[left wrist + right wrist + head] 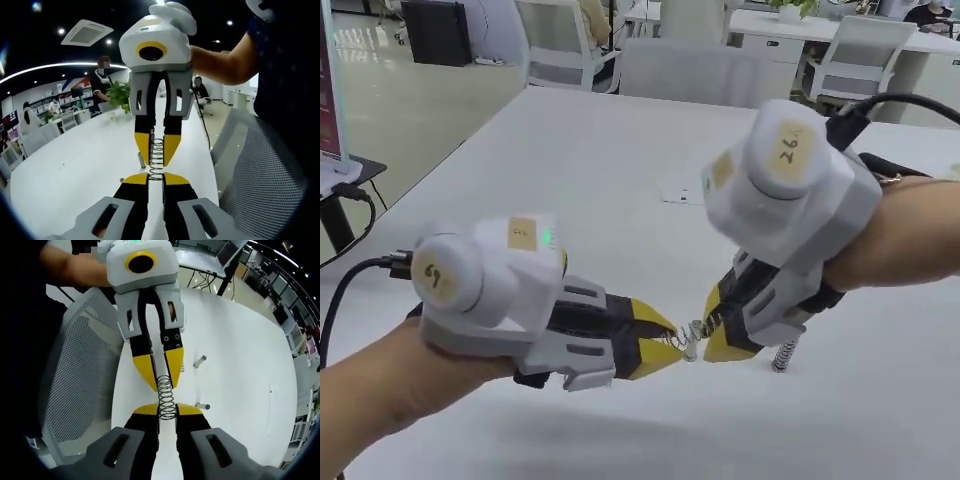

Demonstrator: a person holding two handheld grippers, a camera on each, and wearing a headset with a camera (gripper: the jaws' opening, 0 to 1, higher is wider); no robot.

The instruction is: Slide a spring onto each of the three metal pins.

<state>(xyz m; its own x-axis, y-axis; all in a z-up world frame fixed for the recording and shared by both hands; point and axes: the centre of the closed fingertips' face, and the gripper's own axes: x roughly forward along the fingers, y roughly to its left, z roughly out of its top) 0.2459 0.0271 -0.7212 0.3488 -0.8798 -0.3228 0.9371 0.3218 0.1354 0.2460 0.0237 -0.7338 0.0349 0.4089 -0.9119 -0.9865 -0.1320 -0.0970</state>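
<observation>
Holds left gripper level, jaws pinched on one end of spring; tilts right gripper down toward it, jaws pinched on the other end.

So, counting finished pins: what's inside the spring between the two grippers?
Through the spring, pale table shows; nothing solid is clear. Its ends are hidden in the left gripper and right gripper.

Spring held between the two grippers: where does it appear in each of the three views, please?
Head view: spring low, right of centre, between the yellow jaws.
Left gripper view: spring at centre, above this view's own jaws.
Right gripper view: spring just below centre.
Shared landmark: white table.
</observation>
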